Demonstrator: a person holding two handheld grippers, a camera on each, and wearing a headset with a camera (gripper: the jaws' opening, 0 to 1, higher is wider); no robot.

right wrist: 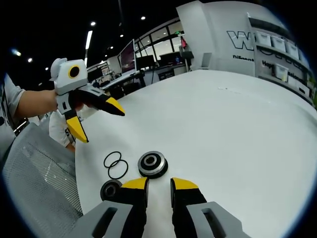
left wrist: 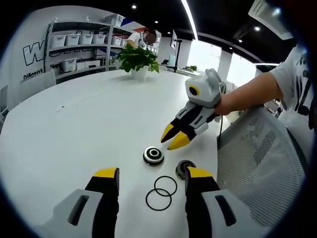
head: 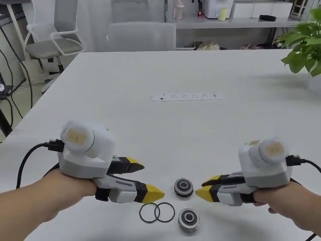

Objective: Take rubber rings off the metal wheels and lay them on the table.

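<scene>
Two small metal wheels lie on the white table (head: 150, 130), one further off (head: 183, 187) and one nearer me (head: 188, 220). To their left lie two thin black rubber rings (head: 140, 213) (head: 174, 212), overlapping. My left gripper (head: 145, 178) hovers open just above and left of the rings. In its own view the rings (left wrist: 154, 186) and both wheels (left wrist: 153, 155) (left wrist: 184, 168) lie ahead of the jaws. My right gripper (head: 205, 187) stands only slightly open, tips just right of the far wheel (right wrist: 152, 164), with nothing between them.
A white power strip (head: 187, 96) lies mid-table. A potted plant (head: 303, 47) stands at the far right edge. Chairs (head: 50, 35) are behind the table at the left. A mesh chair back (left wrist: 262, 163) is close beside me.
</scene>
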